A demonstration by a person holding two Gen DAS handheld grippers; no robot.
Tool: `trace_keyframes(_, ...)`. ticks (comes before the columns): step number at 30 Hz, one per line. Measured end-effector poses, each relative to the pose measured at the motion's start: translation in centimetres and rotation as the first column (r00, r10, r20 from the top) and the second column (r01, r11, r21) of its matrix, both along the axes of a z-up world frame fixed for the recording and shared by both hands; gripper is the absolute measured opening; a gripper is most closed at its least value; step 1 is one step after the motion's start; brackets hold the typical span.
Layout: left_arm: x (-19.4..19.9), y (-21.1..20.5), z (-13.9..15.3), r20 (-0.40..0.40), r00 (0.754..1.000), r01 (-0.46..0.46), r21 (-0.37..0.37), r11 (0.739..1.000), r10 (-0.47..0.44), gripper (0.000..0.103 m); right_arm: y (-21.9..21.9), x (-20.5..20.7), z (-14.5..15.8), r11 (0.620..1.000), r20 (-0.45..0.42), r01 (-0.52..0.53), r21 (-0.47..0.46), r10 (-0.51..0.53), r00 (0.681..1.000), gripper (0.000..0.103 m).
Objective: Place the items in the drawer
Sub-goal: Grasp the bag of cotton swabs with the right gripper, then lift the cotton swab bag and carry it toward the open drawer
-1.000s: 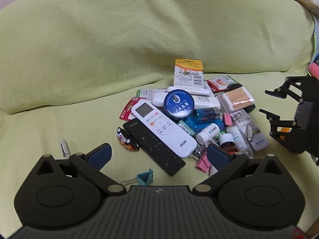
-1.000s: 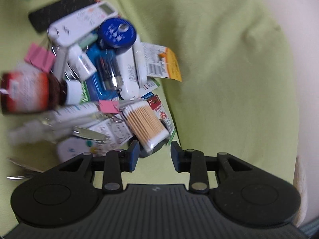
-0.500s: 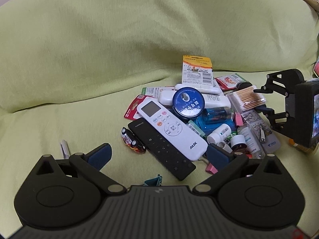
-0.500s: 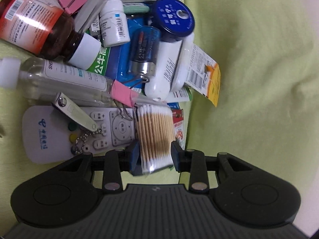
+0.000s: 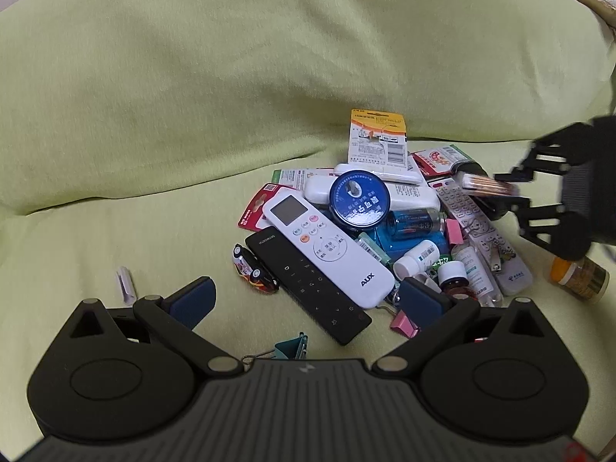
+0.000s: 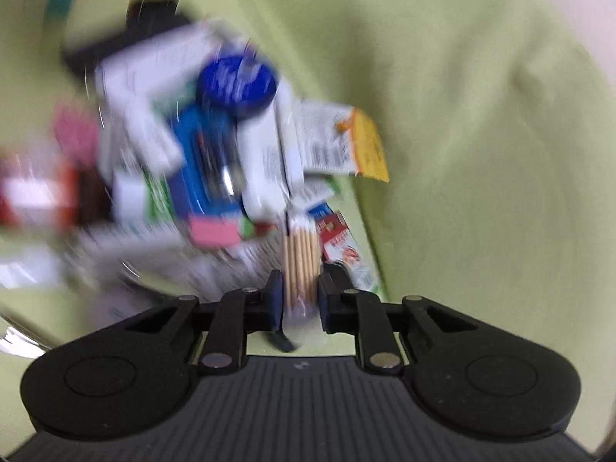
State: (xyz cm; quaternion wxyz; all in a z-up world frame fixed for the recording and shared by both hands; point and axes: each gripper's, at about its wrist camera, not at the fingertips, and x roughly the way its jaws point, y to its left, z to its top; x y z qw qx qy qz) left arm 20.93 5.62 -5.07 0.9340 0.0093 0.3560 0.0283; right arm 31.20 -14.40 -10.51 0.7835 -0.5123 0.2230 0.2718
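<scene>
A heap of small items lies on a green sheet: a white remote (image 5: 331, 246), a black remote (image 5: 308, 285), a blue round tin (image 5: 359, 201), a battery (image 5: 415, 223) and small bottles (image 5: 417, 258). My right gripper (image 6: 300, 300) is shut on a clear pack of cotton swabs (image 6: 301, 265), lifted a little at the heap's right edge; the same pack (image 5: 487, 185) shows in the left wrist view. My left gripper (image 5: 304, 300) stands open in front of the heap, holding nothing. No drawer is in view.
A toy car (image 5: 254, 273), a white clip (image 5: 125, 284), a teal binder clip (image 5: 292, 346) and pink clips (image 5: 404, 323) lie at the heap's near side. An amber jar (image 5: 579, 275) sits at the far right. The green sheet (image 5: 192, 96) rises like a cushion behind.
My right gripper closed on the cotton swab pack and is pulling it up and back from the heap, its view now blurred. The left gripper stayed open and drifted slightly.
</scene>
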Motion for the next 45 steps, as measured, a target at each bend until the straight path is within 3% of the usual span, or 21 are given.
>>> trace_keyframes(2, -0.2, 0.0, 0.1, 0.001, 1.0, 0.001, -0.007, 1.0, -0.001, 0.102, -0.4, -2.3, 1.6, 0.994, -0.075, 0.043, 0.105, -0.035, 0.997, 0.015)
trace_keyframes(4, -0.3, 0.0, 0.1, -0.002, 1.0, 0.005, -0.014, 1.0, -0.005, 0.102, -1.1, -4.8, 2.9, 0.965, -0.211, 0.126, 0.232, -0.077, 0.974, 0.015)
trace_keyframes(7, -1.0, -0.1, 0.1, -0.012, 1.0, 0.011, -0.026, 1.0, -0.012, 0.102, -2.7, -8.1, 3.7, 0.854, -0.428, 0.334, 0.399, -0.149, 0.891, 0.015)
trace_keyframes(11, -2.1, -0.4, 0.1, -0.025, 0.999, 0.023, -0.041, 0.999, -0.024, 0.102, -4.8, -10.7, 2.1, 0.692, -0.56, 0.589, 0.418, -0.315, 0.767, 0.016)
trace_keyframes(14, -3.0, -0.6, 0.3, -0.031, 0.999, 0.034, -0.047, 0.998, -0.036, 0.102, -6.4, -11.8, 0.9, 0.608, -0.589, 0.672, 0.422, -0.38, 0.713, 0.025)
trace_keyframes(16, -3.6, -0.8, 0.5, -0.034, 0.999, 0.04, -0.046, 0.998, -0.042, 0.102, -6.5, -12.3, 1.1, 0.577, -0.598, 0.685, 0.444, -0.379, 0.707, 0.049)
trace_keyframes(19, -4.3, -1.0, 0.7, -0.037, 0.998, 0.044, -0.047, 0.998, -0.046, 0.102, -5.8, -12.7, 1.6, 0.538, -0.549, 0.703, 0.465, -0.448, 0.706, 0.072)
trace_keyframes(20, -4.5, -1.1, 0.7, -0.038, 0.998, 0.045, -0.047, 0.998, -0.047, 0.102, -5.9, -12.8, 1.7, 0.499, -0.552, 0.722, 0.479, -0.468, 0.69, 0.072)
trace_keyframes(21, -4.7, -1.2, 0.7, -0.04, 0.998, 0.046, -0.046, 0.998, -0.047, 0.102, -6.1, -12.6, 1.6, 0.443, -0.59, 0.756, 0.481, -0.474, 0.654, 0.072)
trace_keyframes(23, -5.0, -1.4, 0.7, -0.046, 0.998, 0.047, -0.045, 0.998, -0.049, 0.102, -7.1, -12.6, 1.0, 0.324, -0.667, 0.823, 0.466, -0.483, 0.567, 0.072)
trace_keyframes(26, -5.3, -1.6, 0.5, -0.056, 0.997, 0.049, -0.04, 0.998, -0.052, 0.102, -7.1, -13.4, 0.1, 0.183, -0.714, 0.89, 0.418, -0.539, 0.446, 0.072)
trace_keyframes(30, -5.2, -1.6, 0.0, -0.078, 0.996, 0.042, -0.039, 0.998, -0.045, 0.102, -7.2, -13.2, -1.1, 0.0, -0.783, 0.909, 0.416, -0.509, 0.358, 0.072)
trace_keyframes(31, -5.2, -1.5, 0.0, -0.077, 0.996, 0.042, -0.038, 0.998, -0.045, 0.102, -6.9, -12.8, -1.3, -0.02, -0.784, 0.911, 0.412, -0.517, 0.343, 0.072)
trace_keyframes(32, -5.2, -1.5, 0.1, -0.076, 0.996, 0.041, -0.037, 0.998, -0.043, 0.102, -6.7, -12.3, -1.6, -0.038, -0.784, 0.913, 0.407, -0.527, 0.328, 0.072)
trace_keyframes(33, -5.3, -1.5, 0.1, -0.075, 0.996, 0.04, -0.037, 0.999, -0.042, 0.102, -6.3, -11.8, -1.8, -0.033, -0.777, 0.915, 0.403, -0.54, 0.323, 0.072)
trace_keyframes(35, -5.2, -1.4, 0.0, -0.076, 0.996, 0.037, -0.04, 0.999, -0.04, 0.102, -5.2, -10.9, -2.4, 0.025, -0.743, 0.925, 0.379, -0.588, 0.32, 0.072)
trace_keyframes(36, -5.2, -1.4, 0.0, -0.077, 0.996, 0.037, -0.042, 0.998, -0.04, 0.102, -4.5, -11.0, -2.5, 0.072, -0.705, 0.917, 0.393, -0.616, 0.351, 0.061)
trace_keyframes(37, -5.3, -1.4, 0.0, -0.077, 0.996, 0.039, -0.043, 0.998, -0.042, 0.102, -4.0, -11.3, -2.4, 0.12, -0.673, 0.908, 0.402, -0.634, 0.382, 0.058)
trace_keyframes(38, -5.4, -1.5, 0.0, -0.078, 0.996, 0.041, -0.043, 0.998, -0.044, 0.102, -4.1, -11.9, -2.3, 0.137, -0.673, 0.905, 0.403, -0.626, 0.394, 0.057)
trace_keyframes(45, -5.7, -2.0, -0.1, -0.088, 0.994, 0.064, -0.051, 0.997, -0.069, 0.102, -5.2, -15.9, -2.1, 0.185, -0.669, 0.904, 0.385, -0.619, 0.411, 0.057)
